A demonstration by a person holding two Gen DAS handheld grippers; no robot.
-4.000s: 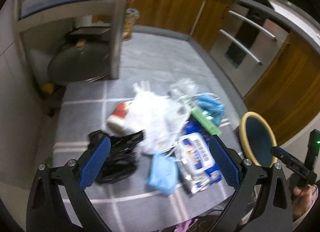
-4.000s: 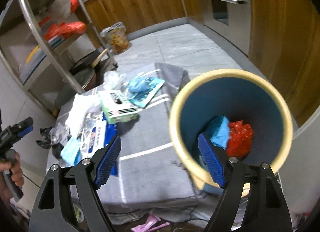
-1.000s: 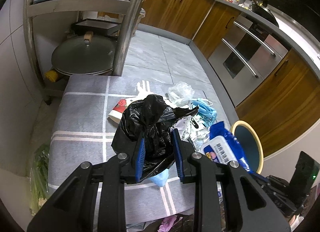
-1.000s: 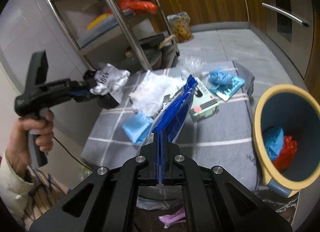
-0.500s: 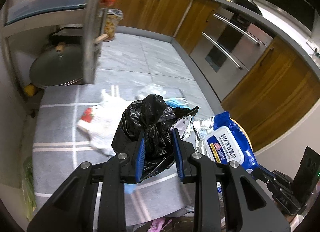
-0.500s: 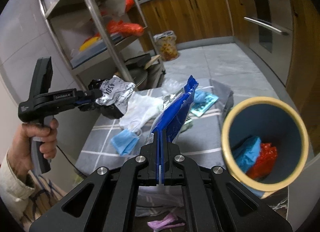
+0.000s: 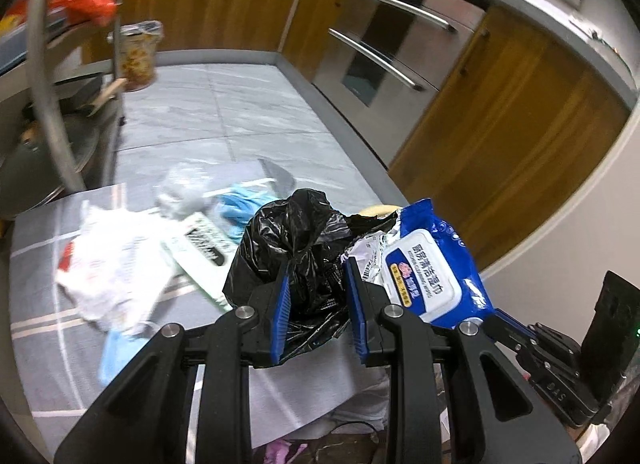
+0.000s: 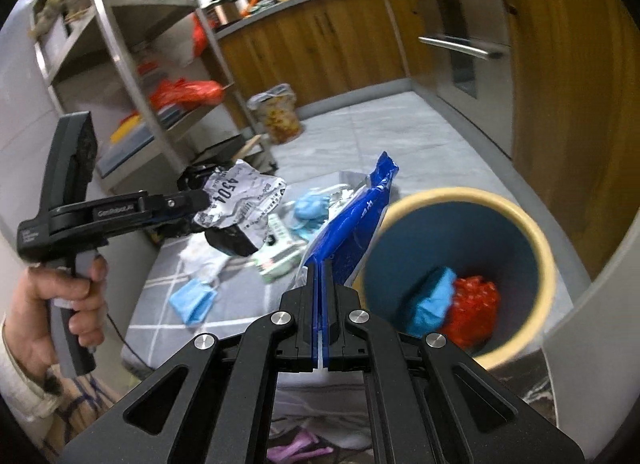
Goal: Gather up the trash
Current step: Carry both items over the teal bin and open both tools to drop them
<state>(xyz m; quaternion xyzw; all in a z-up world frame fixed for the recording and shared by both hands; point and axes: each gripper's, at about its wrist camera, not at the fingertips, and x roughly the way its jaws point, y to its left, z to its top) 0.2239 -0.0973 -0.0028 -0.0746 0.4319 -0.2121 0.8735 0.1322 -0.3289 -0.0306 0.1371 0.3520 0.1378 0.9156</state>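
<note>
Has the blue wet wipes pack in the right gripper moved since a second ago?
Yes. The wet wipes pack, clamped in the right gripper, has swung from over the grey mat toward the bin, now beside its rim.

A black plastic bag [image 7: 296,240], a blue-and-white wipes pack [image 7: 424,268], a blue bin [image 8: 460,264] rimmed yellow, grey cloth [image 7: 40,328] lined white.

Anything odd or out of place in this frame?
The left gripper clamps a black bag with a crumpled silver wrapper caught alongside, two items in one grab. Otherwise nothing odd: loose trash remains on the grey cloth.
</note>
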